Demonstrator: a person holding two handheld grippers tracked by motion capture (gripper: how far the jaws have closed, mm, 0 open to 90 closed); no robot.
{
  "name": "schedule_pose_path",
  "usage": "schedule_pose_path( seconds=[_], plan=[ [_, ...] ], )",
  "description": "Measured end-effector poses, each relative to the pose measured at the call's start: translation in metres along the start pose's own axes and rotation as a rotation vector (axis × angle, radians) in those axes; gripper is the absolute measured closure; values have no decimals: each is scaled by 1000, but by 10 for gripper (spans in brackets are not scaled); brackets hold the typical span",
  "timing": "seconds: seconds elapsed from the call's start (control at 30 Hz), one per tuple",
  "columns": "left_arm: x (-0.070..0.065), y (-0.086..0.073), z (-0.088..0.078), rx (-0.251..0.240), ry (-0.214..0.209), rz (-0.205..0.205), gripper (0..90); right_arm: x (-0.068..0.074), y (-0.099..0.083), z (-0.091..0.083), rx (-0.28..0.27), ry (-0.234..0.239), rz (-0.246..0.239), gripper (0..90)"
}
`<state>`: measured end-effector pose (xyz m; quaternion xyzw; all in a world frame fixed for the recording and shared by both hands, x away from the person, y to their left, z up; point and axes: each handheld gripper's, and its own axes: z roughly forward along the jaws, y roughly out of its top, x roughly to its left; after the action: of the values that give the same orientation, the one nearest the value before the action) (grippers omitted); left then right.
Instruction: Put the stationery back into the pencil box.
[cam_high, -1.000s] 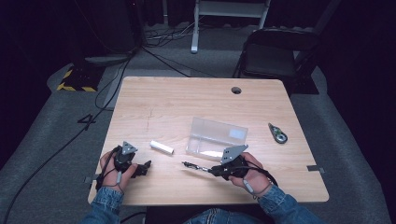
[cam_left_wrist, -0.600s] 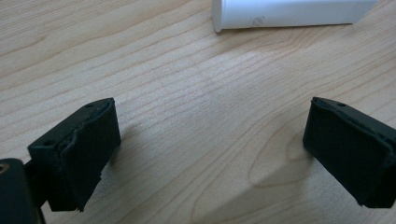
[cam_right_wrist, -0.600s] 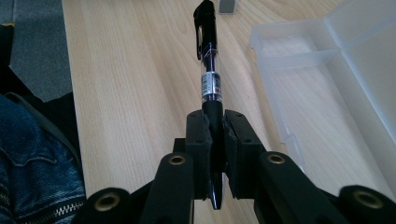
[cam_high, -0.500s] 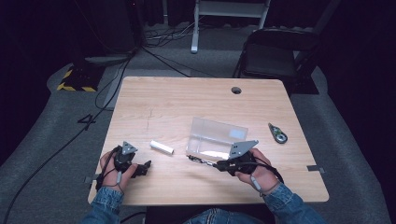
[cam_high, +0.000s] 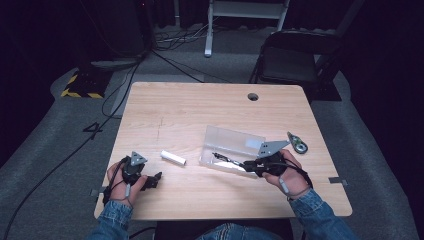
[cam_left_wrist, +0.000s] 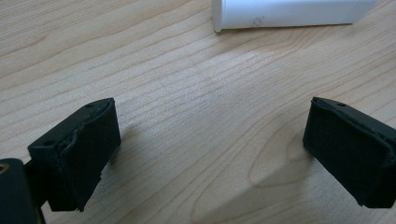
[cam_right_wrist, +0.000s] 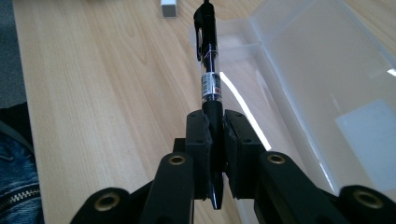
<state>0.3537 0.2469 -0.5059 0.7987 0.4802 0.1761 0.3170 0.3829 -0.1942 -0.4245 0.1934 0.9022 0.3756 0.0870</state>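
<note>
Now your right tongs clamp the black clear-barrelled pen over the clear plastic case; lower it in toward nine o'clock. Left tongs rest apart.

- The pen, clamped in the right gripper, is being carried toward one o'clock, away from the table's near edge.
- It is being brought over the clear case.
</note>
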Motion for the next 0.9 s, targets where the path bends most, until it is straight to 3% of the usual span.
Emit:
schedule_pose_path(
  seconds=[0.23, 0.47, 0.9],
  plan=[
    [0, 0, 0, -1, 2, -1, 44, -16, -4, 3, 18, -22, 28, 813],
    [0, 0, 0, -1, 3, 0, 44, -30, -2, 15, 60, -37, 25, 813],
    [0, 0, 0, 0, 1, -2, 43, -37, -5, 37, 133, -35, 35, 813]
  ],
)
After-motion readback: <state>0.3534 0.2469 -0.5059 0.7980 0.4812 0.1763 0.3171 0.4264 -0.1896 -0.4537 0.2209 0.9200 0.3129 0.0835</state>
